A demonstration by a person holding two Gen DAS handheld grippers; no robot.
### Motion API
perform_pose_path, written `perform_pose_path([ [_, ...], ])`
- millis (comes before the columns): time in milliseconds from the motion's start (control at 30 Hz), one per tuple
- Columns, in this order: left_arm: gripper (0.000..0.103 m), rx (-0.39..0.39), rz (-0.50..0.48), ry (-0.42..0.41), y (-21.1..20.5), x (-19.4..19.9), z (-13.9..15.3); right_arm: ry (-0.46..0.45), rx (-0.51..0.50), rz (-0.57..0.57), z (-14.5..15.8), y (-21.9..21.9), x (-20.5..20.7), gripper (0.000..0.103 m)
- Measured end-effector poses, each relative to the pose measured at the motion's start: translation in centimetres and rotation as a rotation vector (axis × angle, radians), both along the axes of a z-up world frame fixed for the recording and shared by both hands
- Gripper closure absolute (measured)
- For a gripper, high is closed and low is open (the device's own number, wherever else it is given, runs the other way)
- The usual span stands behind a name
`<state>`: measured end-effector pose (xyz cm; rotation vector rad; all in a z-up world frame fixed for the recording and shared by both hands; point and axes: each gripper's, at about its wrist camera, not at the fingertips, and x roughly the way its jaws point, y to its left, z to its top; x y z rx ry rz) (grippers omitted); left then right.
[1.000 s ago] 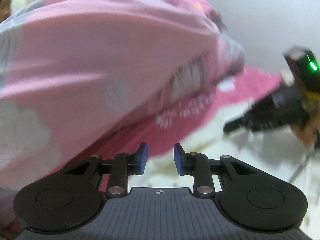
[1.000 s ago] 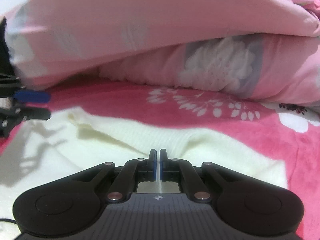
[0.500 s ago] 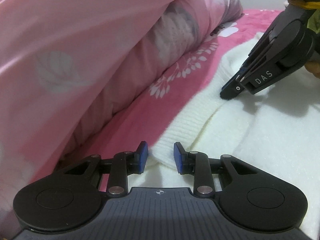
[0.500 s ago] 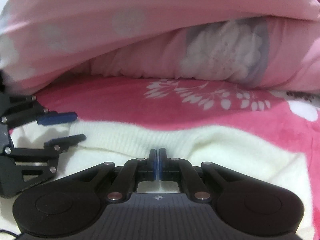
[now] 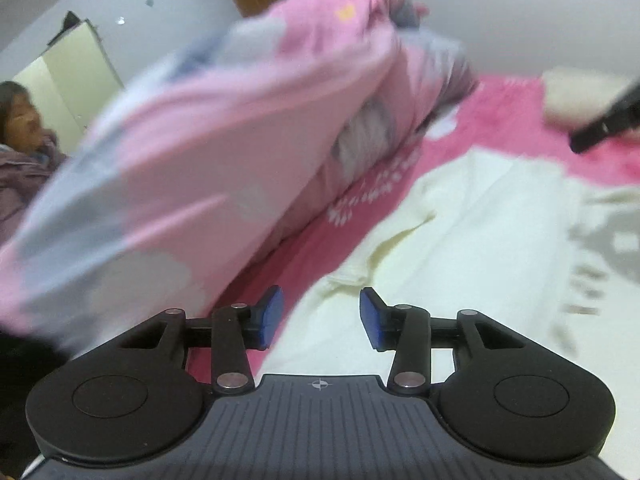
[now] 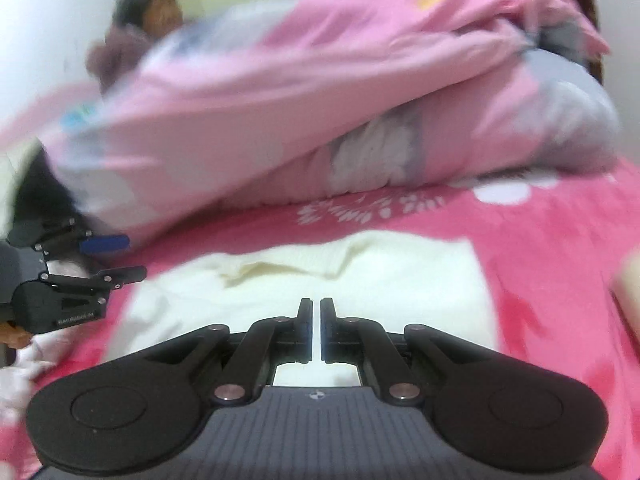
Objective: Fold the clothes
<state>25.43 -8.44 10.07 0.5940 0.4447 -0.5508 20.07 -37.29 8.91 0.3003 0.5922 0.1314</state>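
Left tongs (image 5: 320,318): blue pads apart and opening, nothing between them, above the sweater's near edge. Right tongs (image 6: 316,330): closed, empty. Sweater (image 6: 360,276): cream knit, lying flat on the bed (image 6: 560,232), a fold along its far side. Bed cover: bright pink with white flower print. Beyond the sweater: bunched pale pink quilt (image 6: 280,120). Behind the quilt: a person (image 6: 148,12), white walls. Writing on the left tongs' body is too blurred to read.
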Motion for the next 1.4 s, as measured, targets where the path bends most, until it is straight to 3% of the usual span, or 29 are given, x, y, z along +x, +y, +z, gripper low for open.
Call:
perform_pose_path([
  [133, 0.051, -0.086, 0.031, 0.024, 4.3, -7.6, 5.5, -0.055, 0.070, -0.028, 2.6, -0.7, -10.0, 0.100],
  [233, 0.050, -0.198, 0.051, 0.084, 8.1, -13.4, 8.7, -0.099, 0.130, -0.036, 4.2, -0.3, -17.9, 0.099],
  [300, 0.045, -0.262, 0.062, 0.126, 9.1, -16.1, 8.6, -0.124, 0.205, -0.021, 4.1, 0.2, -22.1, 0.086],
  [367, 0.045, -0.326, 0.072, 0.168, 10.0, -18.7, 8.3, -0.139, 0.268, -0.009, 3.8, 0.9, -25.5, 0.080],
  [467, 0.045, -0.394, 0.057, 0.228, 8.9, -21.4, 4.0, -0.119, 0.206, -0.032, 2.1, 3.5, -28.2, 0.080],
  [600, 0.045, -0.434, 0.043, 0.241, 5.9, -23.7, -2.4, -0.061, 0.019, -0.098, -0.9, 8.0, -27.4, 0.080],
  [700, 0.045, -0.410, 0.098, 0.227, 2.8, -24.2, -6.3, -0.039, -0.148, -0.137, -2.8, 10.9, -26.0, 0.080],
  [800, 0.042, -0.389, 0.144, 0.290, 1.4, -23.8, -9.2, -0.050, -0.290, -0.149, -5.0, 12.9, -25.1, 0.079],
  [900, 0.035, -0.369, 0.189, 0.347, 0.1, -23.5, -12.0, -0.062, -0.305, -0.151, -7.6, 13.2, -25.4, 0.072],
  [1000, 0.025, -0.364, 0.206, 0.269, -0.3, -25.1, -12.9, -0.089, -0.340, -0.140, -9.0, 13.5, -25.9, 0.070],
  [1167, 0.006, -0.381, 0.264, 0.252, -0.9, -25.4, -13.5, -0.140, -0.311, -0.122, -9.5, 12.8, -26.4, 0.068],
  [1400, 0.001, -0.352, 0.285, 0.268, -1.8, -25.2, -13.5, -0.194, -0.295, -0.138, -10.1, 13.0, -26.9, 0.064],
])
